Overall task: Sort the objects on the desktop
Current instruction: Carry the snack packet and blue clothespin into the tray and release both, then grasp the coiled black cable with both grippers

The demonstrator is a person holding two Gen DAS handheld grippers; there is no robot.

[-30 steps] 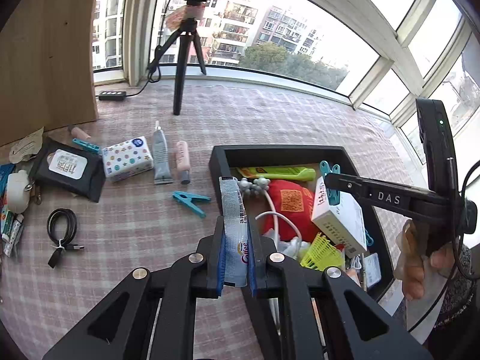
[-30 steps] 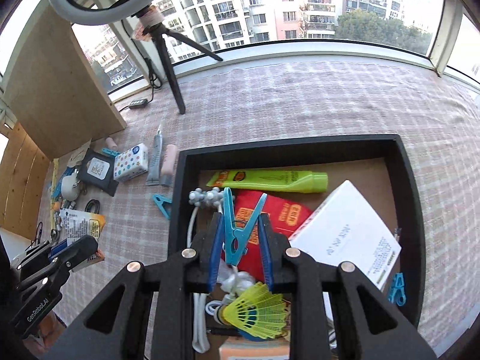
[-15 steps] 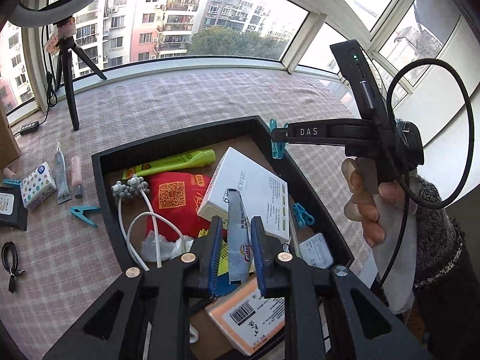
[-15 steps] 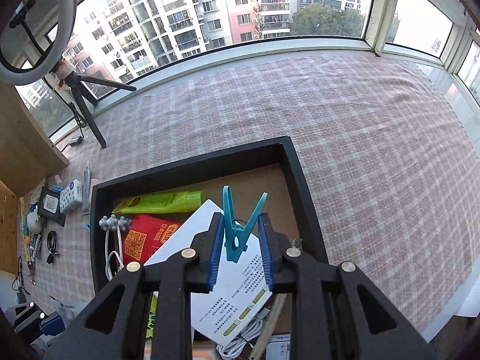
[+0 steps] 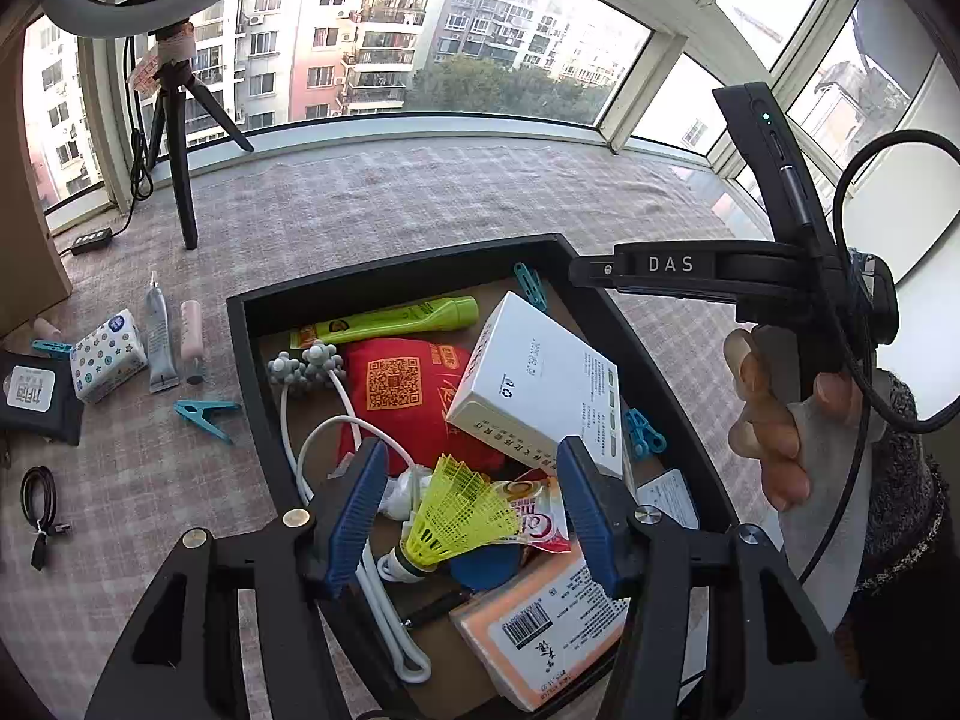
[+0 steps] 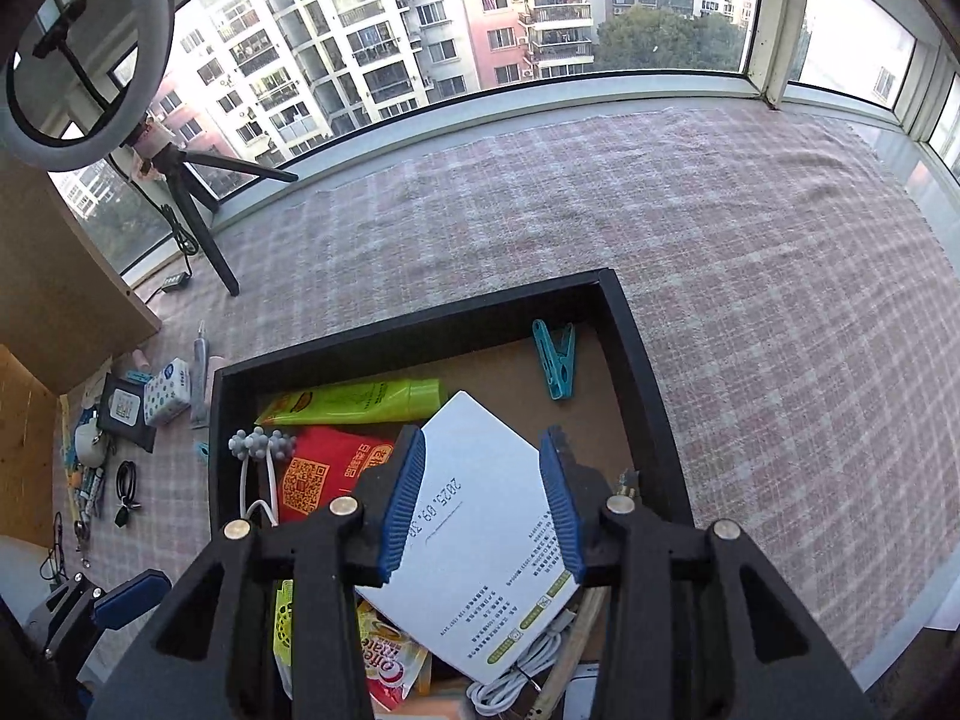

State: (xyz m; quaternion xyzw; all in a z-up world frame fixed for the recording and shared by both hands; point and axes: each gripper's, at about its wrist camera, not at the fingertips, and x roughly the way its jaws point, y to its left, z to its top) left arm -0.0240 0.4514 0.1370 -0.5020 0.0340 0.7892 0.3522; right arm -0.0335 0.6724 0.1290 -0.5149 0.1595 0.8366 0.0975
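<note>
Blue clothespin (image 6: 557, 358) lengthwise toward tray's (image 6: 651, 396) far wall (both tongs agape)

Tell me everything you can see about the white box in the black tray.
The white box is a flat rectangular carton, apparently cardboard, printed with small dark text, green marks near one end and the date 2025.09.30 on its broad face. It lies closed and tilted in the black tray, propped on the red packet and other clutter, one corner toward the green tube. Both tongs hang open above the tray and do not grip the box.
</note>
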